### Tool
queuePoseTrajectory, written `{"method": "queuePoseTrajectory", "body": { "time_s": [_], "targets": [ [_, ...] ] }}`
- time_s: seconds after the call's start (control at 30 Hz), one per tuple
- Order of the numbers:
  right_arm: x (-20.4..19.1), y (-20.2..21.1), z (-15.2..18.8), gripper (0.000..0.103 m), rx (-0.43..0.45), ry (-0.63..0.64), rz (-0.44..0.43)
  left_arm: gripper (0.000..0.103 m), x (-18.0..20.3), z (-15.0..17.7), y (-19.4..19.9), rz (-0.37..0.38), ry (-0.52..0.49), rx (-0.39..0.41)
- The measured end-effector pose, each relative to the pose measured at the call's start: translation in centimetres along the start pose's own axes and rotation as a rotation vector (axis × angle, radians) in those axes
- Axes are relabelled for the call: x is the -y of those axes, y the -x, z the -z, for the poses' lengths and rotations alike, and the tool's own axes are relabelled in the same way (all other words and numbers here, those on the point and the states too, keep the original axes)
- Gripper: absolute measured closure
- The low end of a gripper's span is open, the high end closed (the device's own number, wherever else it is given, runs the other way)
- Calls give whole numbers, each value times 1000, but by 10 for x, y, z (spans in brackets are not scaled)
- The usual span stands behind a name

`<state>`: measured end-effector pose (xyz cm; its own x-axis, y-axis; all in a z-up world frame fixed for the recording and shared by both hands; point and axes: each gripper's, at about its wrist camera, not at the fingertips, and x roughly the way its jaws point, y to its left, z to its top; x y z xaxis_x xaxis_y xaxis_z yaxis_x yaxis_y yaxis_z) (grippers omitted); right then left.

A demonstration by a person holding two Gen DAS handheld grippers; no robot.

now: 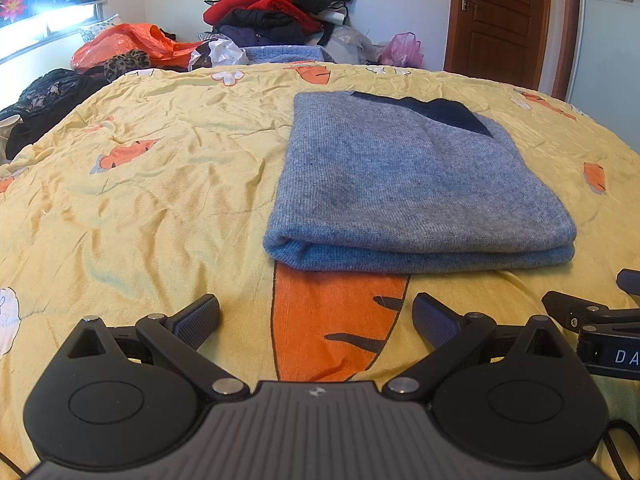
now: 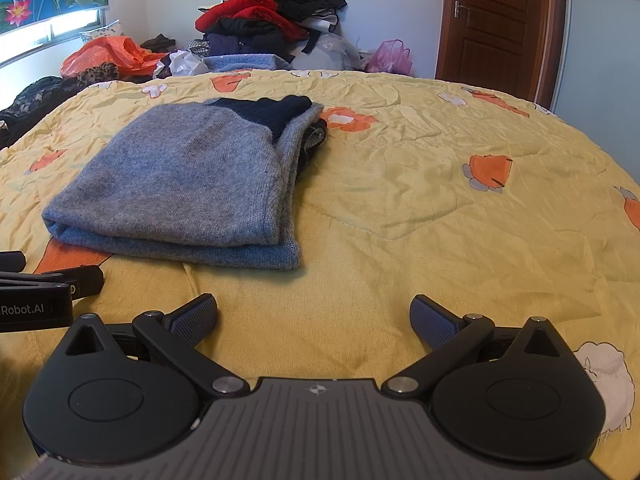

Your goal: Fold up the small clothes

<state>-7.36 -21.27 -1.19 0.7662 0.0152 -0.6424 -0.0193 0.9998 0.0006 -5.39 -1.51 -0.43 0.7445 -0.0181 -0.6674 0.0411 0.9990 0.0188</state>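
A grey-blue knitted sweater (image 1: 404,184) with a dark navy patch lies folded into a neat rectangle on the yellow bedspread (image 1: 140,184). It also shows in the right wrist view (image 2: 180,184), to the left. My left gripper (image 1: 316,320) is open and empty, just short of the sweater's near fold. My right gripper (image 2: 314,320) is open and empty over bare bedspread (image 2: 440,200), to the right of the sweater. Each gripper shows at the edge of the other's view.
A tall pile of red and black clothes (image 1: 276,4) stands at the far side of the bed, with an orange plastic bag (image 1: 124,44) and a pink bag (image 1: 402,50). Dark clothes (image 1: 44,100) lie at the left edge. A brown door (image 1: 500,20) is at the far right.
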Motion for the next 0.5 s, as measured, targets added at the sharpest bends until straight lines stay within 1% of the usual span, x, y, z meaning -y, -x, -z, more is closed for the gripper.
{"method": "queuePoseTrajectory", "body": {
  "time_s": [0.2, 0.37, 0.5],
  "targets": [
    [0, 0, 0, 0, 0, 1, 1, 0, 0, 0, 0, 1, -4, -3],
    [-1, 0, 0, 0, -6, 2, 2, 0, -1, -3, 0, 18, -17, -21],
    [-2, 1, -3, 0, -42, 7, -4, 0, -3, -7, -2, 27, -22, -47]
  ]
}}
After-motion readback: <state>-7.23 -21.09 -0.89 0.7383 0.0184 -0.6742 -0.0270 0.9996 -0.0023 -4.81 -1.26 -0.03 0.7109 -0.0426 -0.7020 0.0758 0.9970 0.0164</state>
